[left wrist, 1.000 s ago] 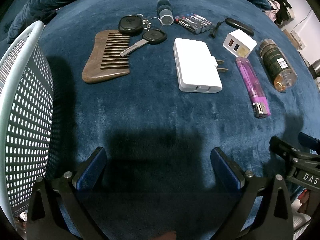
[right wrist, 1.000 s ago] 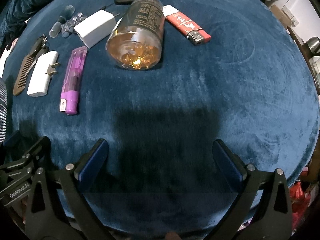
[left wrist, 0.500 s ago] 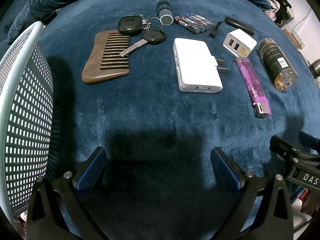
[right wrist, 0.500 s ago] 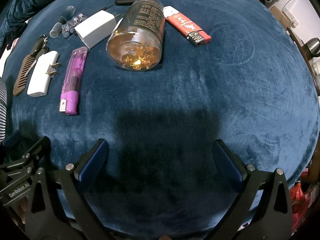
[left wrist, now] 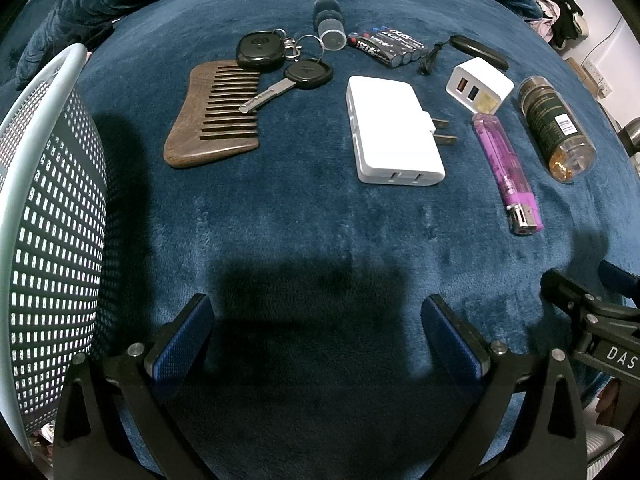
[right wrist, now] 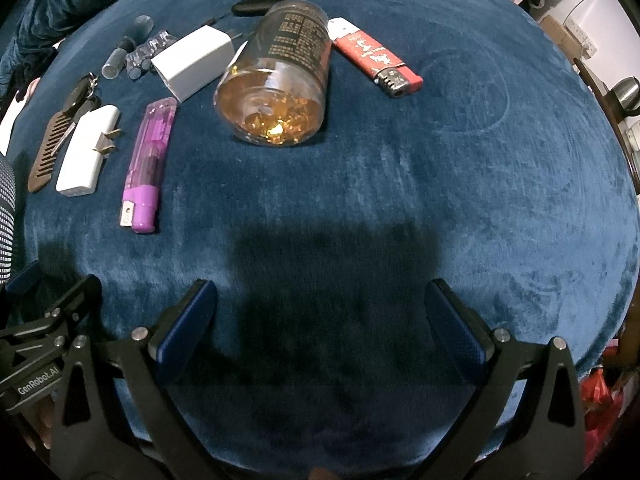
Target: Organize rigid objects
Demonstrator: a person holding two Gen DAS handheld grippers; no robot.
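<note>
Small objects lie in a row on a blue plush cloth: a wooden comb (left wrist: 218,114), keys with a black fob (left wrist: 280,64), batteries (left wrist: 386,46), a white power adapter (left wrist: 394,130), a white USB charger (left wrist: 479,85), a purple lighter (left wrist: 506,172), a lying dark jar (left wrist: 556,128). The right wrist view shows the jar (right wrist: 280,92), purple lighter (right wrist: 148,164) and a red lighter (right wrist: 374,62). My left gripper (left wrist: 318,320) is open and empty, well short of the adapter. My right gripper (right wrist: 320,308) is open and empty, short of the jar.
A pale perforated plastic basket (left wrist: 44,208) stands at the left edge of the left wrist view. A small dark tube (left wrist: 330,24) and a black oblong case (left wrist: 478,50) lie at the back. The right gripper's body (left wrist: 592,320) shows at the left view's right edge.
Both grippers have barely shifted; the scene has slid down slightly in each view. Nothing was taken hold of or moved.
</note>
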